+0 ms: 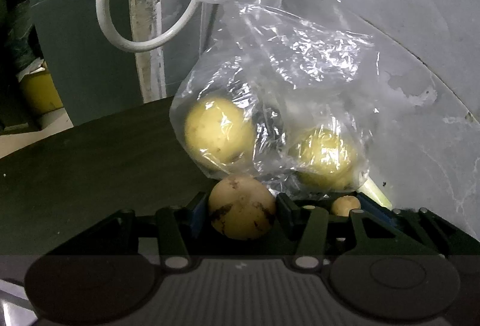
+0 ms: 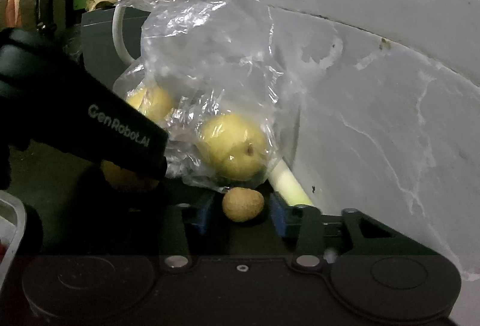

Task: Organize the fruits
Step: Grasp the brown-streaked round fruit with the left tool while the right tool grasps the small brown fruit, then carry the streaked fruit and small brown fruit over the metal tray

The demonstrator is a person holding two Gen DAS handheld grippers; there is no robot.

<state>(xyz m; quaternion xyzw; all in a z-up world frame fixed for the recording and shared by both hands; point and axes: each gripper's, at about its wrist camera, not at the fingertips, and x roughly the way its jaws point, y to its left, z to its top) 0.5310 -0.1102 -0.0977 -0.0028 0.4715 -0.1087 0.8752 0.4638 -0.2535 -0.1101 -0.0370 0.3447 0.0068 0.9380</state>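
Note:
A clear plastic bag stands on the dark table against the wall, holding two yellow-green round fruits. In front of it my left gripper is shut on a tan fruit with brown spots, a pad pressed to each side. In the right wrist view the left gripper's black body covers most of that fruit. My right gripper is open around a small brown fruit lying on the table, with a gap on each side.
A pale green-white stalk lies by the wall behind the bag. A white cable loops over a grey box at the back left. A clear container's rim shows at the left edge.

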